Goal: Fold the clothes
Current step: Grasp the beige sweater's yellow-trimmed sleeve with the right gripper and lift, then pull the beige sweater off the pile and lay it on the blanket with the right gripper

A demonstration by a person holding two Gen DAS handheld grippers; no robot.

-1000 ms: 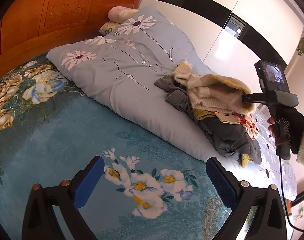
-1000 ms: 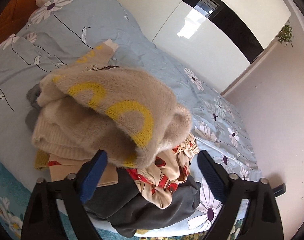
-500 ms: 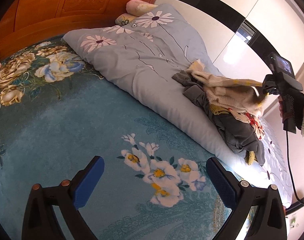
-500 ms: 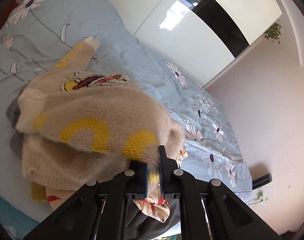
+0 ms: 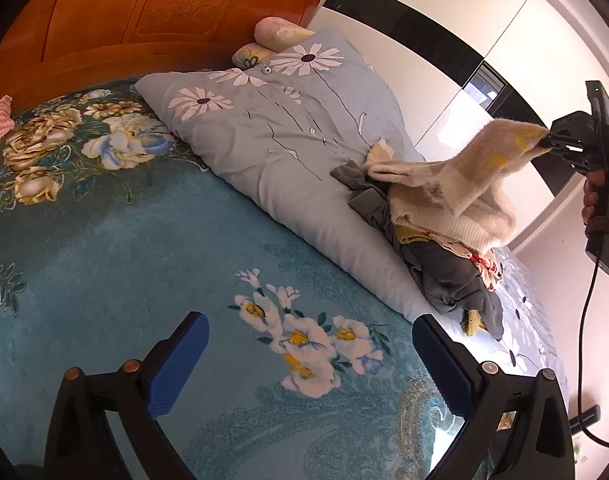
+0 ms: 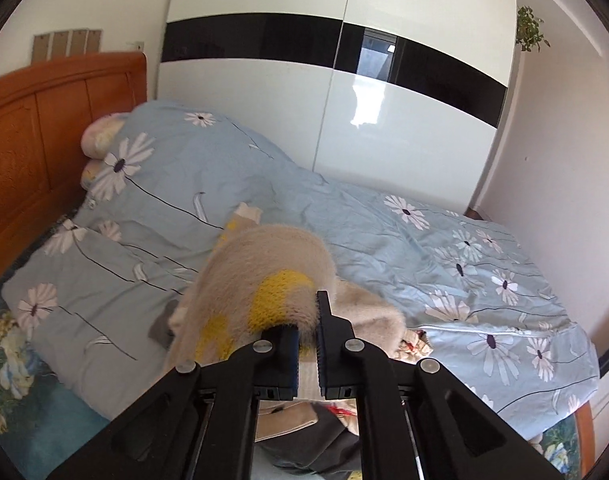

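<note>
Fuzzy cream sweater (image 6: 264, 280) pinched in right gripper (image 6: 307, 344) fingers; left gripper (image 5: 310, 354) fingers spread.

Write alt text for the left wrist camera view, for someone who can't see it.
The right gripper, shut on a fuzzy cream sweater, lifts it off a clothes pile on a daisy-print duvet. The left gripper hangs open over a teal floral blanket.

Bed (image 5: 104, 240) under teal floral blanket, wooden headboard (image 5: 152, 12) at 11 o'clock. Pale blue daisy duvet (image 5: 288, 128) bunched across 1 o'clock; clothes pile (image 5: 444, 248) heaped on duvet at 3 o'clock.
</note>
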